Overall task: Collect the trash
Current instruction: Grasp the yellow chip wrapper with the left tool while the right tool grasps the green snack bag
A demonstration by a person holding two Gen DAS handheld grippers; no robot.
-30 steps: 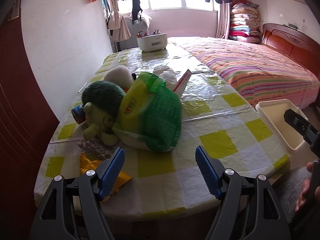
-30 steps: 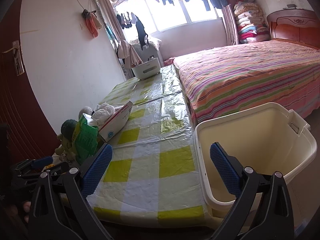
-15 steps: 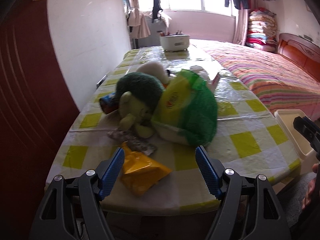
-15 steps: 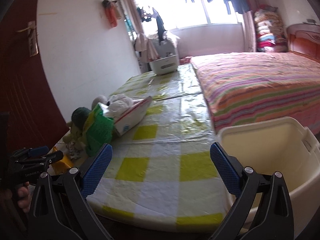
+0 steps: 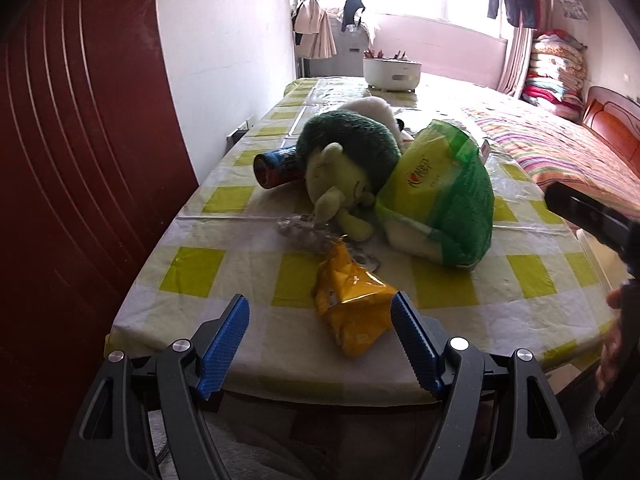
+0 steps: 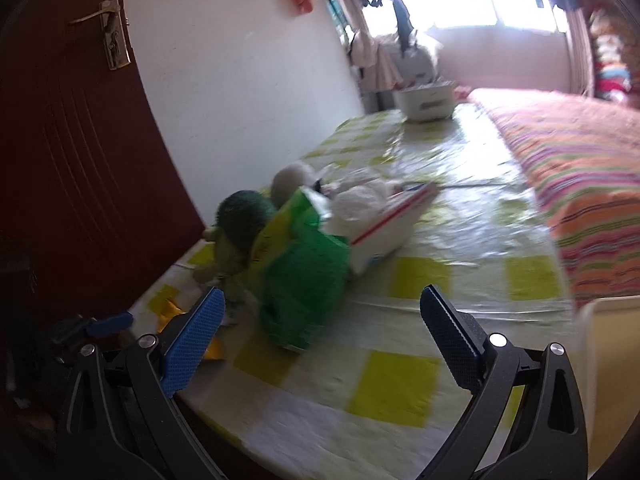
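Note:
A crumpled yellow snack bag [image 5: 352, 304] lies near the table's front edge, just ahead of my open, empty left gripper [image 5: 320, 328] and slightly right of its middle. Behind it lie a silver blister pack [image 5: 304, 232], a blue can [image 5: 276, 166] on its side and a green-and-yellow plastic bag [image 5: 444, 200]. My right gripper [image 6: 320, 320] is open and empty above the table's front edge, facing the green bag [image 6: 300, 272], crumpled white tissue [image 6: 360, 200] and a white box [image 6: 384, 236]. The cream bin's rim [image 6: 600, 320] shows at the right.
A green plush doll [image 5: 344, 160] lies against the green bag. A white tub [image 5: 392, 74] stands at the table's far end. A striped bed [image 5: 560, 148] runs along the right, a dark red door [image 5: 80, 160] along the left.
Both grippers swung left. The left view now centres on the yellow snack bag; the right view has turned off the cream bin toward the pile of things.

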